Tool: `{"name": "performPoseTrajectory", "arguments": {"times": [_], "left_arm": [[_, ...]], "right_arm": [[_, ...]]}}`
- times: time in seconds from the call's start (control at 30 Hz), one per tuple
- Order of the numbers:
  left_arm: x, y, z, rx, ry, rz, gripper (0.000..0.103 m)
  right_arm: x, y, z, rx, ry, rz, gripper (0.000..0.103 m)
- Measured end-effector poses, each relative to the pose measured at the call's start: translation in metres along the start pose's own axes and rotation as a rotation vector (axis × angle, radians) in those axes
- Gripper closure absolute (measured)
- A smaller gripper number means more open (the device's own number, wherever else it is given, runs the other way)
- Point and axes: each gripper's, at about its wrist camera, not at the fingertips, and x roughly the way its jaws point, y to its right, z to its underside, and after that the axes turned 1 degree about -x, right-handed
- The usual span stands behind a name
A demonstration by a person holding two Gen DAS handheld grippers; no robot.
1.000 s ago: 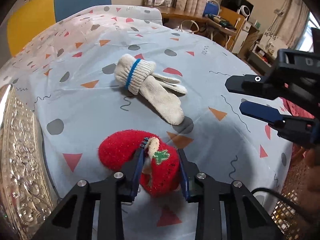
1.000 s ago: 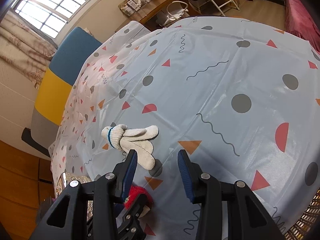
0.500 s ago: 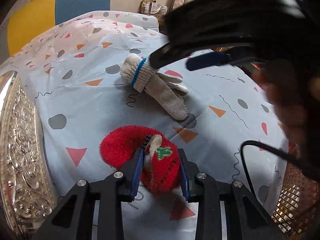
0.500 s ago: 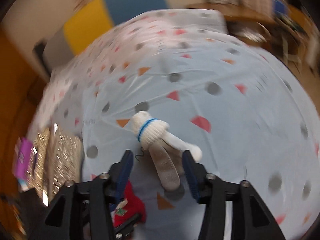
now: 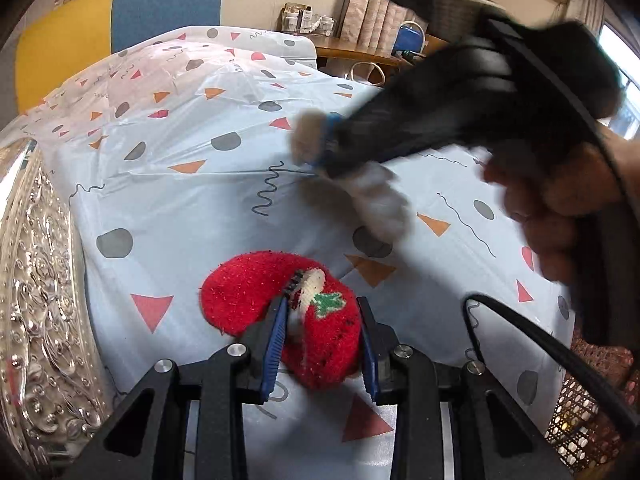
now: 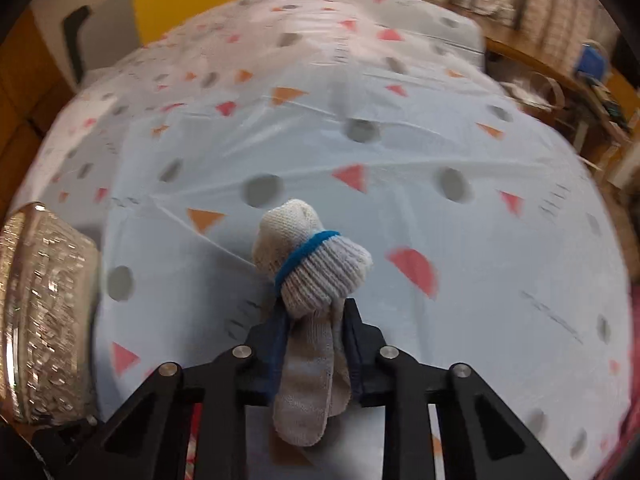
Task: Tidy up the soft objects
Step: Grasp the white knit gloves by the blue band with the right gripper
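A fuzzy red sock (image 5: pixel 276 304) with a green tree patch lies on the patterned tablecloth; my left gripper (image 5: pixel 322 336) is shut on its near end. A rolled pair of white knit gloves (image 6: pixel 312 276) with a blue band is held between the fingers of my right gripper (image 6: pixel 314 334), which is shut on it. In the left wrist view the right gripper (image 5: pixel 332 156) is a blurred black shape over the white gloves (image 5: pixel 374 196), with the person's hand behind it.
A shiny silver embossed tray (image 5: pixel 36 300) sits at the left edge of the table, also in the right wrist view (image 6: pixel 40 312). The light blue tablecloth (image 5: pixel 192 200) covers the table. A yellow and blue chair (image 5: pixel 120 16) stands beyond.
My right gripper swung in over the white gloves and closed on them. My left gripper stayed shut on the red sock with little movement.
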Motion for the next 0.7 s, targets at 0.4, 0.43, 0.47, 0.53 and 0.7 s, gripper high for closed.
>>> {"name": "performPoseTrajectory", "arguments": {"times": [0.4, 0.43, 0.47, 0.53, 0.7], "left_arm": [[-0.018, 0.014, -0.028, -0.023, -0.04, -0.009, 0.084], [-0.021, 0.014, -0.031, -0.021, -0.036, -0.006, 0.084], [-0.024, 0.014, -0.035, -0.021, -0.031, -0.002, 0.084], [-0.033, 0.011, -0.044, -0.034, -0.014, -0.005, 0.084], [-0.056, -0.004, -0.079, -0.08, 0.045, -0.017, 0.084]], "right_arm": [[-0.009, 0.048, 0.044, 0.209, -0.063, 0.023, 0.074], [-0.01, 0.052, 0.045, 0.231, -0.059, 0.009, 0.074], [-0.011, 0.055, 0.046, 0.24, -0.058, 0.003, 0.074], [-0.011, 0.055, 0.046, 0.23, -0.055, 0.006, 0.074], [-0.01, 0.044, 0.043, 0.158, -0.05, 0.053, 0.074]]}}
